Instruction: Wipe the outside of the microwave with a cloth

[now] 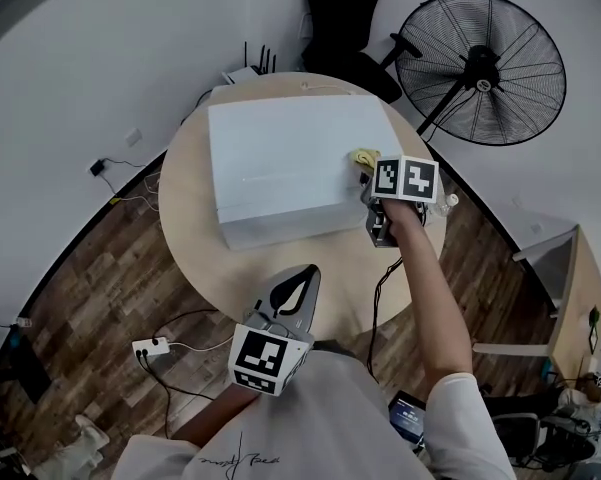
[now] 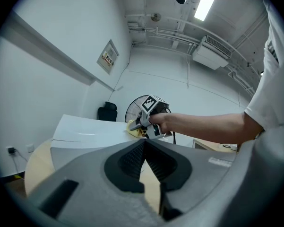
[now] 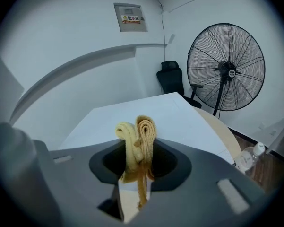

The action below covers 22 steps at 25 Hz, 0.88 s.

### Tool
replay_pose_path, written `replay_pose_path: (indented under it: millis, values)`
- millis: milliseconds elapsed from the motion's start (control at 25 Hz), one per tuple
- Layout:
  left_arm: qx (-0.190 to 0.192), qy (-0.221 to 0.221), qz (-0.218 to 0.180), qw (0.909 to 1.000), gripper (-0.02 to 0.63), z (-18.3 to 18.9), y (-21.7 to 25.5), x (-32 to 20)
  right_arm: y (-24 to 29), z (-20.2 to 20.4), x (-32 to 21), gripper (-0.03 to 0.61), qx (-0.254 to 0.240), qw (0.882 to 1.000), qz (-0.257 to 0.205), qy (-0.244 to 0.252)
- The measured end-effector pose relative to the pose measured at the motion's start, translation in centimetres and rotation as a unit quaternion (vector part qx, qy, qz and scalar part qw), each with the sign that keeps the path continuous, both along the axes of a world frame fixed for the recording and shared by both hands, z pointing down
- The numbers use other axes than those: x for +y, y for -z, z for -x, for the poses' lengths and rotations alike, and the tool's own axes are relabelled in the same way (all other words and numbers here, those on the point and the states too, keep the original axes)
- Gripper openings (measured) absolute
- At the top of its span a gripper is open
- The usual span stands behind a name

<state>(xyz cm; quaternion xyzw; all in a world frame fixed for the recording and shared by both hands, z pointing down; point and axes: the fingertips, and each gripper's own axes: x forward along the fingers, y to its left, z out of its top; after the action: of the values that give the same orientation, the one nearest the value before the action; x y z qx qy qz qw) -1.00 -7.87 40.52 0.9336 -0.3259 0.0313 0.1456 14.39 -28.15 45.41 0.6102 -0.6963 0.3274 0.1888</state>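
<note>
The right gripper (image 1: 368, 176) pinches a folded yellow cloth (image 3: 138, 136) tight, on the right edge of the white microwave's (image 1: 290, 158) top. From above, its marker cube hides most of the cloth. The left gripper (image 1: 302, 276) hangs low over the round table (image 1: 190, 228), jaws together, holding nothing.

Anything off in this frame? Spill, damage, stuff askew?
Nothing is spilled or damaged. The white box-shaped microwave sits flat on the round wooden table. One oddity: the right gripper pinches the yellow cloth as a narrow folded wad, so probably little fabric meets the surface. The left gripper is shut and empty.
</note>
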Motion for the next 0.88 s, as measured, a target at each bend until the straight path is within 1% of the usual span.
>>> replay_pose_path:
  millis: [280,480,880]
  values:
    - [0.005,0.018,0.002,0.9998,-0.012,1.5,-0.1,-0.5,0.1,4.9,0.3,0.127,-0.010,0.999,-0.009,0.031]
    - [0.012,0.032,0.007,0.9994,-0.012,3.0,-0.1,-0.9,0.1,9.5,0.3,0.127,-0.028,0.998,-0.008,0.062]
    - [-0.005,0.075,0.009,0.9971,-0.012,6.8,-1.1,-1.7,0.3,16.9,0.4,0.127,-0.048,0.992,-0.011,0.118]
